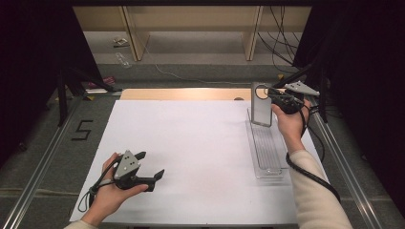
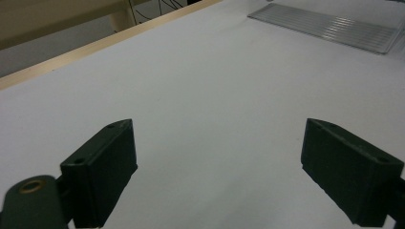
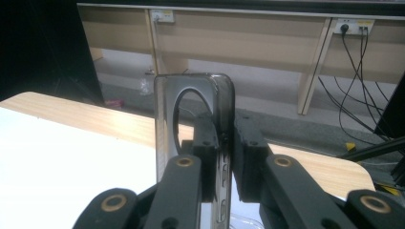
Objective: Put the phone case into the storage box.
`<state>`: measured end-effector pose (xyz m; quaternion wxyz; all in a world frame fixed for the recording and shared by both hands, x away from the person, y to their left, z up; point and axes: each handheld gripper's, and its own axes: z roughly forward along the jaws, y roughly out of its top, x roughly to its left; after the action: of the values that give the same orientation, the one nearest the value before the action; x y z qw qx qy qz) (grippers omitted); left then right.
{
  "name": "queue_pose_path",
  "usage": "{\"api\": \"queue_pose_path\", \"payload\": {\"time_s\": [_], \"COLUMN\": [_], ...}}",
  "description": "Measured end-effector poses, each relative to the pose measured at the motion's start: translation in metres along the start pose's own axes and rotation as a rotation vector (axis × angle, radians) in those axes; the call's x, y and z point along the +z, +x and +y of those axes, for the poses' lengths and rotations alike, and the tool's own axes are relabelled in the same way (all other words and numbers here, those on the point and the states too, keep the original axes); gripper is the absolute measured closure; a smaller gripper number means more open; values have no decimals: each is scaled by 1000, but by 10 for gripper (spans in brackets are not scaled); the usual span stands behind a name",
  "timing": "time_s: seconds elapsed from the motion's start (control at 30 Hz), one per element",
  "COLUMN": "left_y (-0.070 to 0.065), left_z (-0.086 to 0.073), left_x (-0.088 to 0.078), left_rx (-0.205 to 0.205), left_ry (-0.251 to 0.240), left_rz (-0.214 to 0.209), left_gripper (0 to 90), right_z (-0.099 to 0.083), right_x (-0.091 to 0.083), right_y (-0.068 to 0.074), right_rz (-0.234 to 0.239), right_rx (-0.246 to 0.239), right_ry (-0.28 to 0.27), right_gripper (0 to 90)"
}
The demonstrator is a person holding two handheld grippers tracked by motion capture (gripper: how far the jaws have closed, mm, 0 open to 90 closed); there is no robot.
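— Divider plate (image 1: 261,109) first: what's it made of, and where is it?
— Smoky, see-through plastic, flat and thin, rounded corners, a round hole near its top. It stands upright at the far end of the clear ribbed tray (image 1: 267,157), near the worktop's (image 1: 191,143) far right corner, long axis vertical.
— Held?
— Yes. The right gripper (image 3: 222,143) pinches its upper edge beside the hole, black jaws pressed onto it.
— The tray?
— Long, narrow, glossy, running front to back along the right edge.
— The other hand?
— The left gripper (image 1: 152,168) hovers near the front left corner, jaws spread wide over bare white surface.
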<state>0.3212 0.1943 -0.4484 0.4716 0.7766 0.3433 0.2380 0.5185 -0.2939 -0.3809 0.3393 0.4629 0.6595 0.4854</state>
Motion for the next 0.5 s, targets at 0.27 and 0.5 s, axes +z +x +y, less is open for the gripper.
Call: {"api": "queue_pose_path", "payload": {"time_s": [0.27, 0.5], "left_y": [0, 0], "left_z": [0, 0], "left_x": [0, 0], "left_rx": [-3, -2], "left_ry": [-1, -2], "left_rz": [-2, -1], "left_gripper": [115, 115], "right_z": [-3, -4], "right_x": [4, 6], "right_y": [1, 1], "right_rz": [5, 9], "right_rx": [-8, -10], "right_ry": [15, 21], "right_gripper": [820, 820]}}
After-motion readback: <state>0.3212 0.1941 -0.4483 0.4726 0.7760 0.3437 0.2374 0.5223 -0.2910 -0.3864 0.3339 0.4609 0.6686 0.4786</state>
